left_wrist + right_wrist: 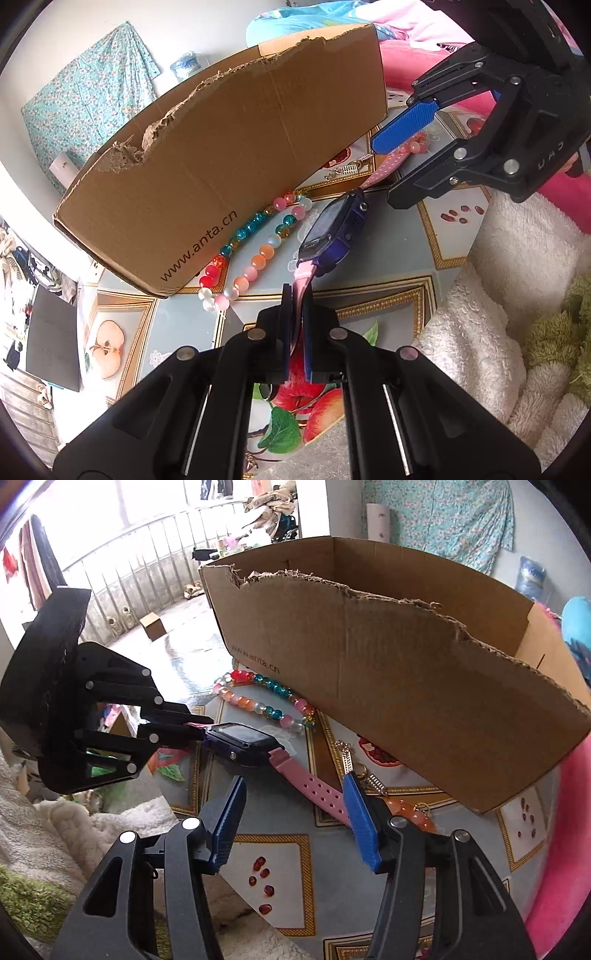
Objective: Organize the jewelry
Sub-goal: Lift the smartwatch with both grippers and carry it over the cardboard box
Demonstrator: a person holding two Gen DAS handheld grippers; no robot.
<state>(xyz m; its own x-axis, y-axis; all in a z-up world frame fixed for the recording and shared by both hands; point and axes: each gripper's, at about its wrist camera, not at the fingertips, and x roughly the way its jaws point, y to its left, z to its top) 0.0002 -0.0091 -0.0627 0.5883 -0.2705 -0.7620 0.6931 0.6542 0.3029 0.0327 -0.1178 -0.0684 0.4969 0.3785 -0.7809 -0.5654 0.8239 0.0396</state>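
In the left wrist view, the cardboard box (pixel 221 155) stands far left on the tabletop (pixel 399 266), its torn wall facing the camera. Just right of it lies the bead bracelet (pixel 255 243), then the watch (pixel 334 236). The left gripper (pixel 297 295) has its fingers closed on the watch's near pink strap. Far right, the right gripper (pixel 391 166) hangs above the far strap.

The right wrist view alone shows the box open on top, the right gripper (pixel 293 823) with fingers spread wide around the punched strap (pixel 317 790) without touching it, a silver chain (pixel 347 760) and orange beads (pixel 413 812) near the box.
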